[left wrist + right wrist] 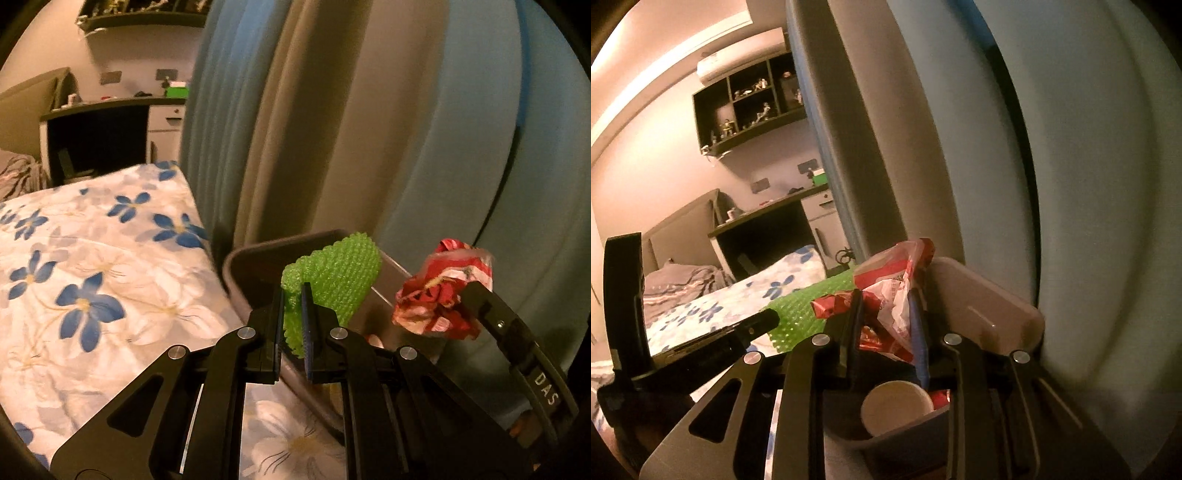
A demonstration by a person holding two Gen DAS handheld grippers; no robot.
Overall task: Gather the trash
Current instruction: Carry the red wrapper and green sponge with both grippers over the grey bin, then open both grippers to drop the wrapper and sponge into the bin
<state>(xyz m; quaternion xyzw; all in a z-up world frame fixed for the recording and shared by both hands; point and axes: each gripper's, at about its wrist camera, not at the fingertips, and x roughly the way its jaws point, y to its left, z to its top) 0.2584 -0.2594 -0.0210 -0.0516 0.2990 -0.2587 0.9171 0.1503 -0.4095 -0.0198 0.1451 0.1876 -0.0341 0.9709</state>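
Both the left gripper [293,314] and right gripper [886,328] are black, with silver round screws, blue-edged pads and slotted arms.

Two views, each from right behind its own black fingers, looking forward and a bit down, very close to the grey bin [242,280] beside the flowery bed [92,266]. Shared by both: bin [993,314], bed [701,314], blue curtain [461,147], far desk [768,218].
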